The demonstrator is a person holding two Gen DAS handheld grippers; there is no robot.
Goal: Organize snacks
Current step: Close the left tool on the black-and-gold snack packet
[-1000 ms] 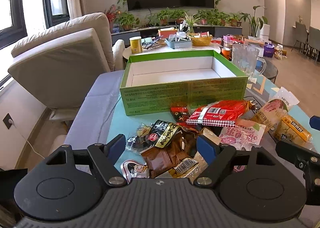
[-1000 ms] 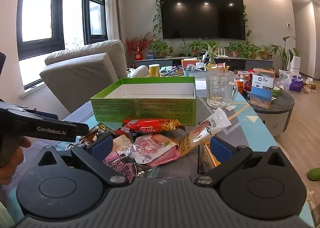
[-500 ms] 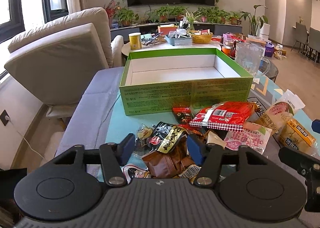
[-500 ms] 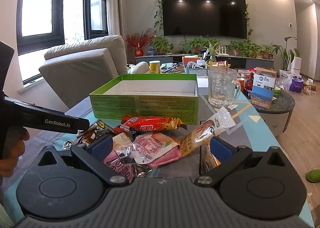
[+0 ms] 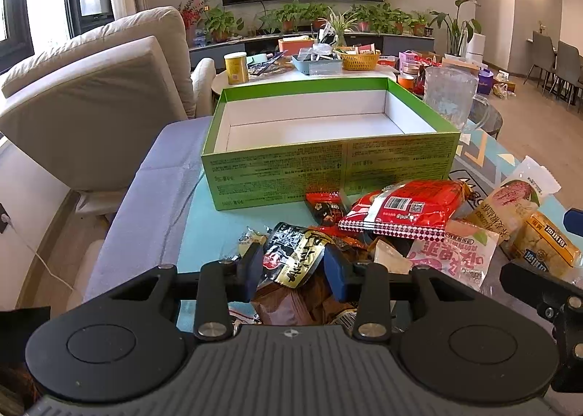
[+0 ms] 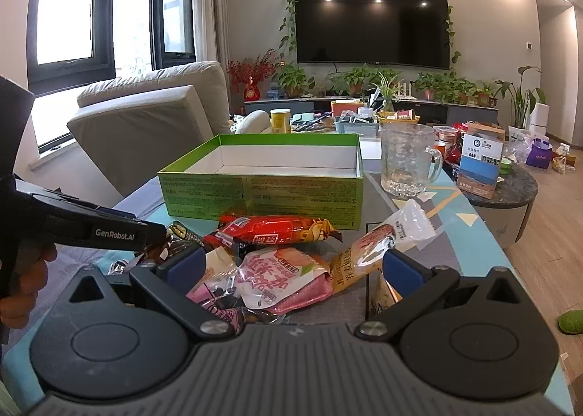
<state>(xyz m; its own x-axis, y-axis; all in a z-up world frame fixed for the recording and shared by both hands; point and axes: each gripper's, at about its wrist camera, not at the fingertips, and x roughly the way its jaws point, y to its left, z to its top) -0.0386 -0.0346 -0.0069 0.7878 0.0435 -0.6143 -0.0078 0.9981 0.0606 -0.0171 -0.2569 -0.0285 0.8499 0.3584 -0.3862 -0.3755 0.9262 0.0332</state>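
Observation:
An empty green box [image 5: 328,168] with a white inside stands on the table behind a heap of snack packets. My left gripper [image 5: 293,268] has closed on a black-and-gold snack packet [image 5: 295,255] at the near left of the heap. A red packet [image 5: 400,208] lies in front of the box, with a pink packet [image 5: 452,255] and a yellow packet [image 5: 546,248] to the right. My right gripper [image 6: 291,266] is open over the pink packet [image 6: 277,277]. The box [image 6: 262,190] and the left gripper's body [image 6: 91,230] also show in the right wrist view.
A glass mug [image 6: 408,160] stands right of the box. A beige sofa [image 5: 91,95] is to the left. Behind the box a round table [image 5: 291,69] holds a yellow can, baskets and clutter. A dark round side table [image 6: 510,190] holds small boxes.
My left gripper's fingers have closed inward from wide open onto the black-and-gold packet. The right gripper has stayed open and nearly still.

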